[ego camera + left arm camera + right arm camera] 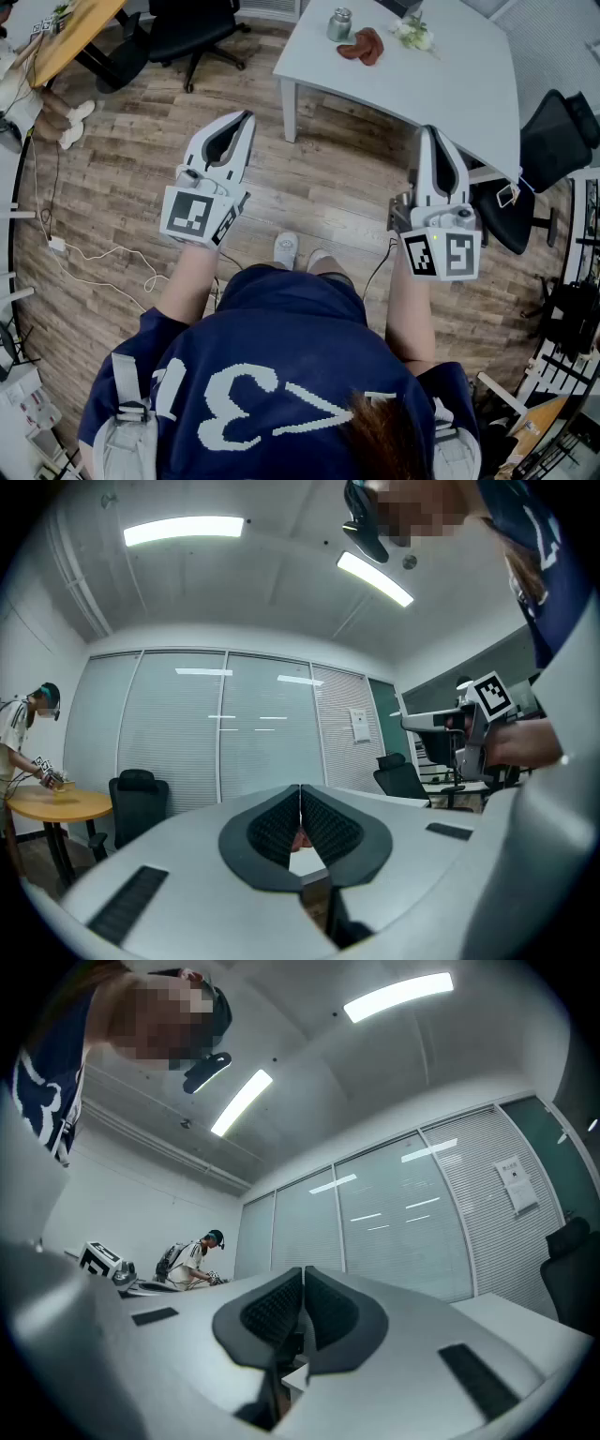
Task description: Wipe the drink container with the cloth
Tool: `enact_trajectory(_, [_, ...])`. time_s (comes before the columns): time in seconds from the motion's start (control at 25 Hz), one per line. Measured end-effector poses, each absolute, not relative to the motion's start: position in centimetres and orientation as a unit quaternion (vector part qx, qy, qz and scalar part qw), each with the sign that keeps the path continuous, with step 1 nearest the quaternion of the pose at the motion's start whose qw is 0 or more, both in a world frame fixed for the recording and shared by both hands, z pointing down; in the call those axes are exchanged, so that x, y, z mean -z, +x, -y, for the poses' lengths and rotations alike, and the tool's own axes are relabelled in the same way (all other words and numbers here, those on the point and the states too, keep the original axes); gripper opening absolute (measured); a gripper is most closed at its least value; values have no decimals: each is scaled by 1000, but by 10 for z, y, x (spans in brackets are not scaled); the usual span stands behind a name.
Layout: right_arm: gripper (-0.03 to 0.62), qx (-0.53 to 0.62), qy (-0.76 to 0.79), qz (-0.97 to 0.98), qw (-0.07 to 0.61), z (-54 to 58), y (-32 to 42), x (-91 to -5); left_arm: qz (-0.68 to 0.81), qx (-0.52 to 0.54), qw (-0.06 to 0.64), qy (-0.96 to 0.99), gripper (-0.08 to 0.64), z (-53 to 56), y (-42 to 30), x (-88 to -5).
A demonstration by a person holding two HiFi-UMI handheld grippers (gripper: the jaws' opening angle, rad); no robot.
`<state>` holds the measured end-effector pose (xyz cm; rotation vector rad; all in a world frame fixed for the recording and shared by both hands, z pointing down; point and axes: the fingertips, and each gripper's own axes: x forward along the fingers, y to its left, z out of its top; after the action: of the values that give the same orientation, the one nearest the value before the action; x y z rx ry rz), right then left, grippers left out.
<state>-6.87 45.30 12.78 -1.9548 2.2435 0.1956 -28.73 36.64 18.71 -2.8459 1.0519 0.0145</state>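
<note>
- Left gripper view: my left gripper has its jaws pressed together with nothing between them.
- Right gripper view: my right gripper is the same, closed and empty.
- Both hang over the wood floor, short of the white table. The right one is nearer the table's front edge.
- Drink container: small, metal, upright at the table's far left. The cloth lies crumpled just beside it.
- Step, as I judge it: the approach. Nothing is picked up and wiping has not begun.
- Next: close in on the table, open the jaws, take the cloth in one gripper and steady the container with the other.
- Flowers sit on the table beside the cloth and may get knocked.
- A black chair crowds the table's right side, and another chair stands off its left.
</note>
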Motion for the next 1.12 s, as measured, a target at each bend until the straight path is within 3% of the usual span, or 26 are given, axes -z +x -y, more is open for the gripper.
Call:
enact_trajectory(0.64, [31,-69,-655,-747,88,-431,-78,-124,-331,-6,48,-942,17,-343,-288,-193])
enact_trajectory(1.12, [31,-45,-631,-770,87,-355,-34,-138,-364,2,33,-931,18,-282,-254,-205])
